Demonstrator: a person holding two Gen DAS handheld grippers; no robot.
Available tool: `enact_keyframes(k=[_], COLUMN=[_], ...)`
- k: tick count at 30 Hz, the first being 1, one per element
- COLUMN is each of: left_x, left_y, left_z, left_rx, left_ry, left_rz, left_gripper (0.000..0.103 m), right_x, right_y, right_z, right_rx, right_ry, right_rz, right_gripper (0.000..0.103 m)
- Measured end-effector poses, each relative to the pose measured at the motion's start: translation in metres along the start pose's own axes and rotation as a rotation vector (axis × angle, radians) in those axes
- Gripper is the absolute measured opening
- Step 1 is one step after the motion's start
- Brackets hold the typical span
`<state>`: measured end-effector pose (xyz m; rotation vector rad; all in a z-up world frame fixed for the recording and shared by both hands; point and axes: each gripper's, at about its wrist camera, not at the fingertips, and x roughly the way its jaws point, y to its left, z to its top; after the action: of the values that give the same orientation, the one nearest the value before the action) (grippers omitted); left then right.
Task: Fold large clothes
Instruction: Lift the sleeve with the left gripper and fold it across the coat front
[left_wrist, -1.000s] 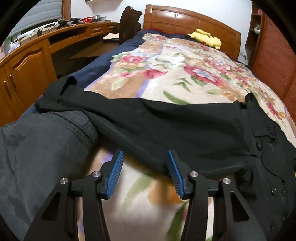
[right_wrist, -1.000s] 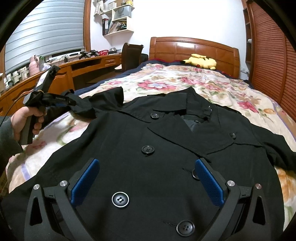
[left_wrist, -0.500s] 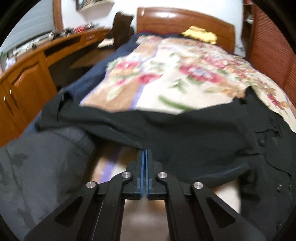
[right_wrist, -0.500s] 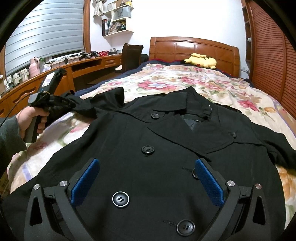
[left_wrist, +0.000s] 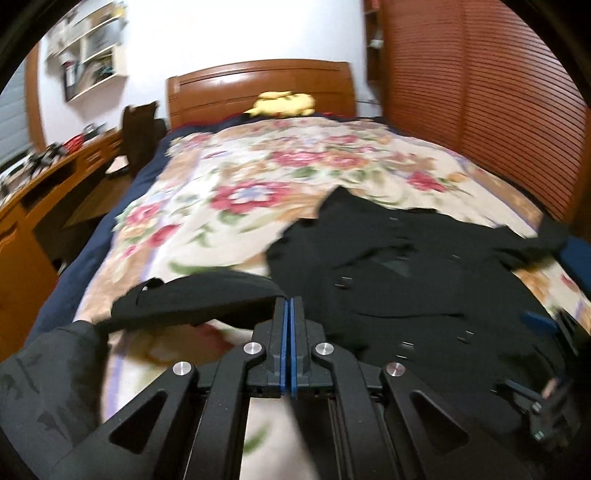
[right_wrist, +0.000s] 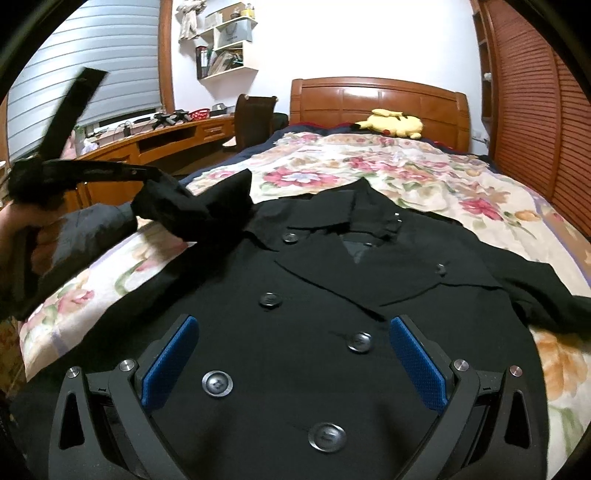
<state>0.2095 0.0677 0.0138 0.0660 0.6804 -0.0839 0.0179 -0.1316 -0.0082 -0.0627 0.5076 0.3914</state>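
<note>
Floral bedding covered the bed where my work lay, with a wooden headboard and a yellow plush toy at the far end, a louvred wardrobe to one side and a curved desk along the other wall. Spread face-up across the blanket was the black coat, its double row of buttons toward me and its collar pointing at the headboard.

My left gripper had its blue pads pressed tight together, pinching the coat's sleeve; in the right wrist view that sleeve hung lifted off the blanket, bunched at the gripper's tip, beside the coat's shoulder. My hand gripped the handle at the frame's edge (the left view was quite blurred).

My right gripper hovered over the coat's lower front with its fingers spread wide, nothing between them, a button showing in the gap.
</note>
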Motion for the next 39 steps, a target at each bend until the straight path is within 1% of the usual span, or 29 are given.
enact_keyframes(k=[3, 5, 6, 7, 8, 9, 10, 11, 12, 13, 15, 17, 21, 25, 29, 30, 33, 35, 39], left_x=[-0.01, -0.018, -0.024, -0.029, -0.037, -0.042, -0.049, -0.053, -0.054, -0.056, -0.053, -0.043, -0.012, 0.018, 0.052, 0.058, 0.076, 0.086, 0.099], left_y=[-0.019, -0.024, -0.026, -0.028, -0.028, -0.03, -0.029, -0.026, -0.024, -0.019, -0.009, 0.003, 0.032, 0.068, 0.104, 0.11, 0.127, 0.135, 0.141], left_z=[-0.003, -0.004, -0.004, -0.004, -0.003, -0.001, 0.0, 0.001, 0.003, 0.003, 0.004, 0.003, -0.004, -0.013, -0.029, -0.033, -0.046, -0.055, -0.066], left_rx=[0.023, 0.036, 0.042, 0.049, 0.06, 0.064, 0.066, 0.063, 0.058, 0.049, 0.035, 0.02, -0.008, -0.078, -0.145, -0.158, -0.185, -0.196, -0.213], left_ry=[0.007, 0.004, -0.007, -0.017, -0.037, -0.056, -0.078, -0.093, -0.104, -0.116, -0.122, -0.106, -0.059, -0.017, 0.029, 0.038, 0.091, 0.127, 0.198], left_rz=[-0.014, -0.019, -0.029, -0.026, -0.013, -0.003, 0.006, 0.014, 0.022, 0.034, 0.062, 0.085, 0.158, 0.196, 0.237, 0.238, 0.276, 0.285, 0.244], left_gripper=[0.002, 0.007, 0.012, 0.025, 0.034, 0.048, 0.058, 0.064, 0.075, 0.079, 0.079, 0.079, 0.079, 0.079, 0.079, 0.079, 0.079, 0.079, 0.079], right_x=[-0.003, -0.004, -0.005, -0.005, -0.006, -0.006, -0.006, -0.006, -0.006, -0.006, -0.007, -0.007, -0.006, -0.004, -0.002, -0.002, 0.0, 0.002, 0.004], right_y=[-0.007, -0.006, -0.005, -0.003, -0.002, 0.0, 0.001, 0.002, 0.001, 0.001, -0.002, -0.004, -0.005, -0.004, -0.003, -0.002, -0.002, -0.002, -0.002], right_z=[-0.001, -0.003, -0.004, -0.004, -0.004, -0.003, -0.003, -0.003, -0.002, -0.002, -0.002, -0.001, -0.001, -0.003, -0.003, -0.002, -0.002, -0.001, -0.001], right_rx=[0.016, 0.016, 0.013, 0.008, 0.003, -0.001, -0.003, -0.005, -0.005, -0.006, -0.007, -0.007, -0.009, -0.018, -0.029, -0.031, -0.037, -0.041, -0.047], right_ry=[0.003, 0.004, 0.005, 0.006, 0.006, 0.006, 0.007, 0.007, 0.007, 0.008, 0.009, 0.011, 0.016, 0.027, 0.037, 0.039, 0.047, 0.052, 0.063], right_rz=[-0.009, -0.013, -0.014, -0.014, -0.015, -0.016, -0.015, -0.014, -0.013, -0.012, -0.01, -0.008, -0.008, -0.01, -0.008, -0.008, -0.007, -0.007, -0.005], right_gripper=[0.103, 0.103, 0.103, 0.103, 0.103, 0.103, 0.103, 0.103, 0.103, 0.103, 0.103, 0.103, 0.103, 0.103, 0.103, 0.103, 0.103, 0.103, 0.103])
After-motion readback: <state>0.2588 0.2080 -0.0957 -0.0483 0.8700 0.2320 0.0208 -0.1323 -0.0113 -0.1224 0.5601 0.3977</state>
